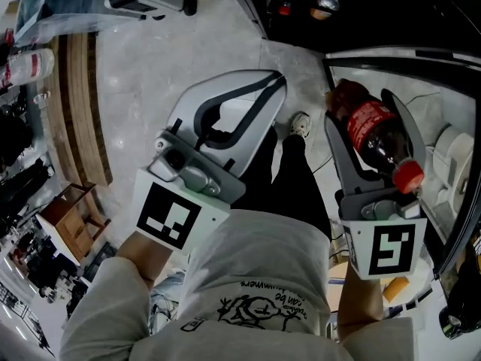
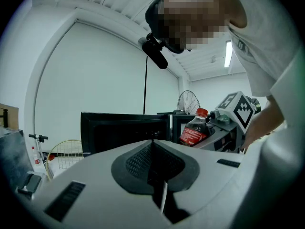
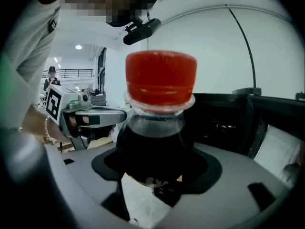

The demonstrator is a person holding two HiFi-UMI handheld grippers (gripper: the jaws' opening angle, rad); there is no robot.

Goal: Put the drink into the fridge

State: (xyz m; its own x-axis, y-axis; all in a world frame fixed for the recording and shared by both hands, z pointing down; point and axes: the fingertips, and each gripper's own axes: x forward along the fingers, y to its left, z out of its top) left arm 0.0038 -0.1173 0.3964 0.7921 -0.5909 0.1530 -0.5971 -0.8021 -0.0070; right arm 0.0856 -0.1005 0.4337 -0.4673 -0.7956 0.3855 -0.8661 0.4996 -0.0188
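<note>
The right hand-held gripper (image 1: 362,105) is clenched on the drink bottle (image 1: 372,130). Its jaws press the dark body from both sides, and the red cap (image 3: 160,75) points back toward the person. The bottle lies along the jaws, off any surface, above the grey floor (image 1: 143,74). The left hand-held gripper (image 1: 274,81) is clenched on nothing, its pads meeting along a thin seam. It is level with the right one, well apart from it. A black-framed cabinet (image 3: 224,123), seemingly the fridge, stands just beyond the bottle.
</note>
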